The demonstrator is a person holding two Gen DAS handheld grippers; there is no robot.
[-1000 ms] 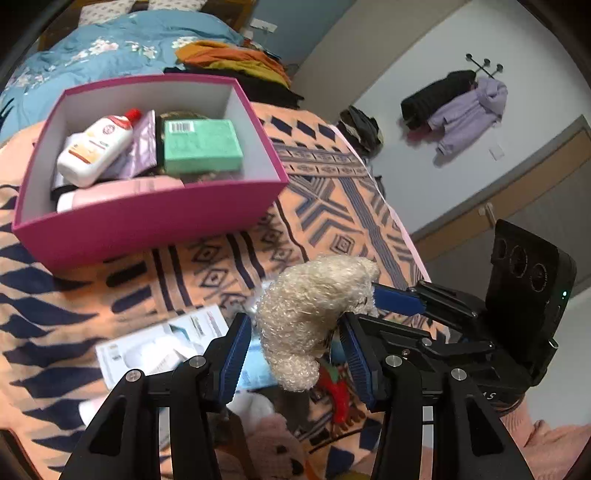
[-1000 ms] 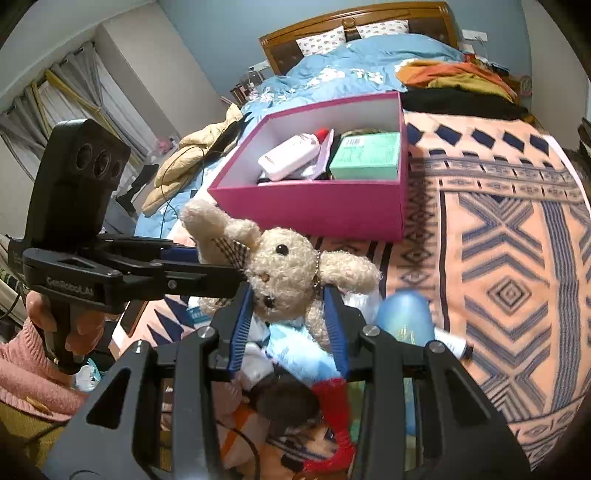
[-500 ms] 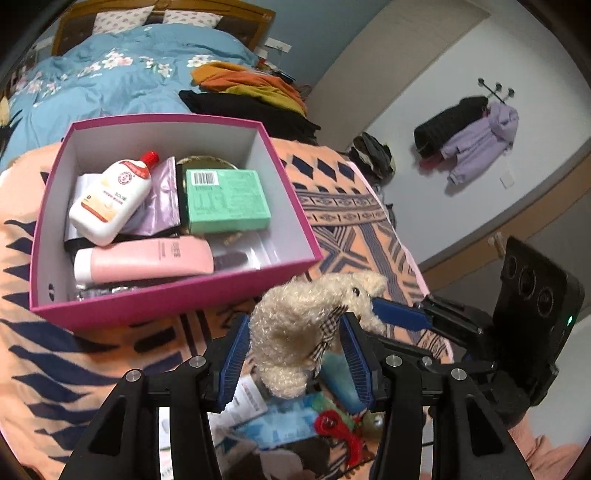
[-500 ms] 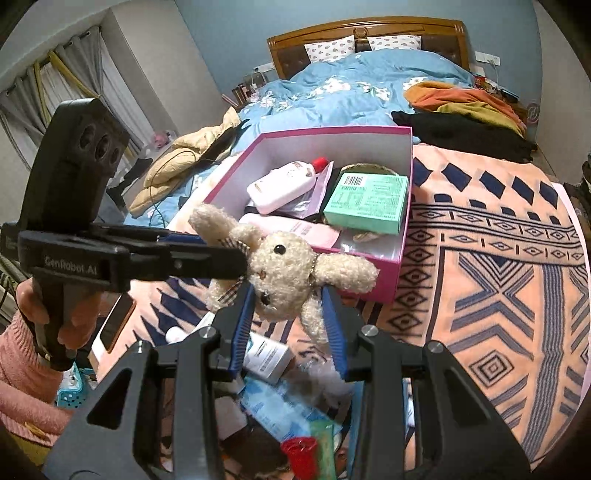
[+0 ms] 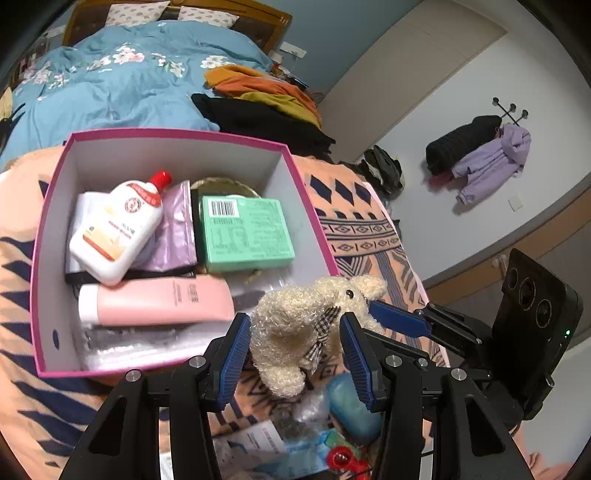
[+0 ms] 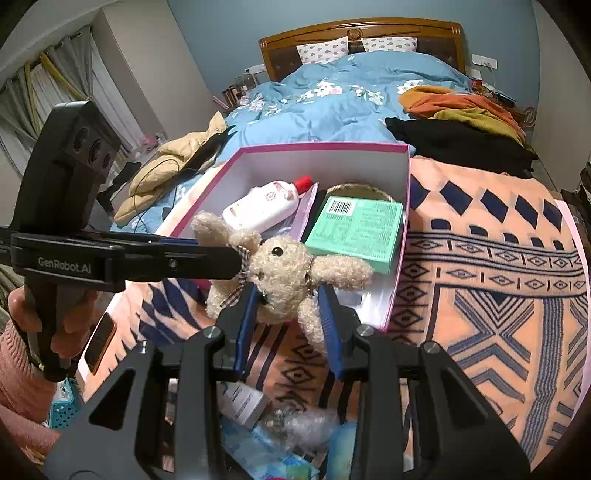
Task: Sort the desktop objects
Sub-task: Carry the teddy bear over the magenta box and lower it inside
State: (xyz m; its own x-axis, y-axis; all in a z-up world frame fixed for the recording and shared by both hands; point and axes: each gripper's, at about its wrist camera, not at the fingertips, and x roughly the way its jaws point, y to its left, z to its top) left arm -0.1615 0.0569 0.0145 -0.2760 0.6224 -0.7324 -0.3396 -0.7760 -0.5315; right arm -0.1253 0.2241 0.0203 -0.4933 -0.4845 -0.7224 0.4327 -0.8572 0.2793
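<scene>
Bedroom: blue far wall (image 6: 221, 22), wooden headboard (image 6: 362, 37), blue floral duvet (image 6: 332, 99), curtains (image 6: 22, 99) left, coat rack (image 5: 511, 110) on white right wall.

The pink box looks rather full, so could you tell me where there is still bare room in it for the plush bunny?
Inside the pink box, bare floor shows along the far wall behind the white bottle and along the right wall beside the green carton. The middle and near side are crowded: the pink tube and clear plastic wrap. Both hand-held grippers hold the plush bunny above the near right corner.
</scene>
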